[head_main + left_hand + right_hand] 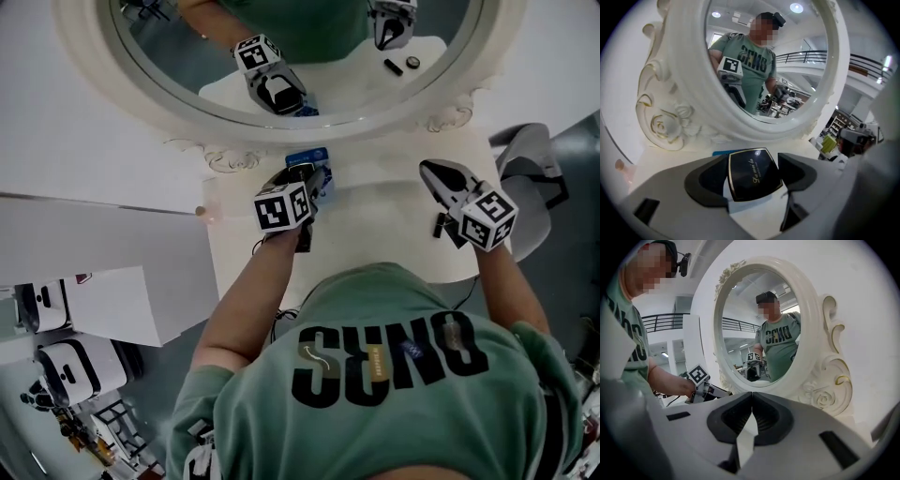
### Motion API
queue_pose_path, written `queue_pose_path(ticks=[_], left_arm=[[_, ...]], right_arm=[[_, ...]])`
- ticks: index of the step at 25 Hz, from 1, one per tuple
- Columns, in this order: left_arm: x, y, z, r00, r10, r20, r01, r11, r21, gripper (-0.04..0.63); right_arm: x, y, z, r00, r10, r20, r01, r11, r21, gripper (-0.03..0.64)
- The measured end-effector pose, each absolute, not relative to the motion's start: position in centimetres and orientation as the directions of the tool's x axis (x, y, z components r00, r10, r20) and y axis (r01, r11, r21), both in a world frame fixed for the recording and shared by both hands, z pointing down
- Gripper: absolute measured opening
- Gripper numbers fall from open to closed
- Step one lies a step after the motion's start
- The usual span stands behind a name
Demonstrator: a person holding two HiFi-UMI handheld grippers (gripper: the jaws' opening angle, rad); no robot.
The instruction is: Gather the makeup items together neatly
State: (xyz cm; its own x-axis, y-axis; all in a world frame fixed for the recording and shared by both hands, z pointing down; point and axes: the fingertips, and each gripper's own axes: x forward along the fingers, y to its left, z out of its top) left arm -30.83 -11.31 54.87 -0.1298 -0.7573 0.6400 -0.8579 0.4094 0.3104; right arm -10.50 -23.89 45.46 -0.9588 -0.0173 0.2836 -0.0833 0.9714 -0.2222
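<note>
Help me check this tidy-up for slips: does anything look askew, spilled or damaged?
Only the compact stands out: it sits turned at an angle between the jaws of the left gripper, caught near its corners rather than squarely. Nothing looks spilled or broken.

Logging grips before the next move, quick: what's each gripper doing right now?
Left gripper: closed on the black compact.
Right gripper: closed, nothing between its jaws.
</note>
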Motion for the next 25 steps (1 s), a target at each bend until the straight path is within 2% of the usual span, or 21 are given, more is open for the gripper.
queue_pose_path(ticks=[6,13,20,25], left_arm=[[-21.2,-14.2,58.2,0.042,-0.737,0.675,-0.884,0.287,0.369,0.345],[-11.3,-16.3,63.8,0.175,-0.659,0.732,-0.889,0.213,0.405,0.345],[-4.4,-17.3,69.1,0.222,-0.596,0.772,-0.902,0.175,0.394,0.347],[-2.4,-18.1,71.2,0.194,-0.576,0.794,-0.923,0.166,0.346,0.347]], right_arm=[[-5.7,-25.3,45.8,-0.959,-0.086,0.270,-0.150,0.962,-0.227,-0.005],[3.6,-27.7,48.3,-0.924,-0.204,0.324,-0.290,0.925,-0.245,-0.005],[11.8,-29.6,50.3,-0.882,-0.298,0.365,-0.402,0.880,-0.253,-0.005],[15.6,-30.4,51.2,-0.867,-0.330,0.374,-0.441,0.858,-0.262,-0.005]])
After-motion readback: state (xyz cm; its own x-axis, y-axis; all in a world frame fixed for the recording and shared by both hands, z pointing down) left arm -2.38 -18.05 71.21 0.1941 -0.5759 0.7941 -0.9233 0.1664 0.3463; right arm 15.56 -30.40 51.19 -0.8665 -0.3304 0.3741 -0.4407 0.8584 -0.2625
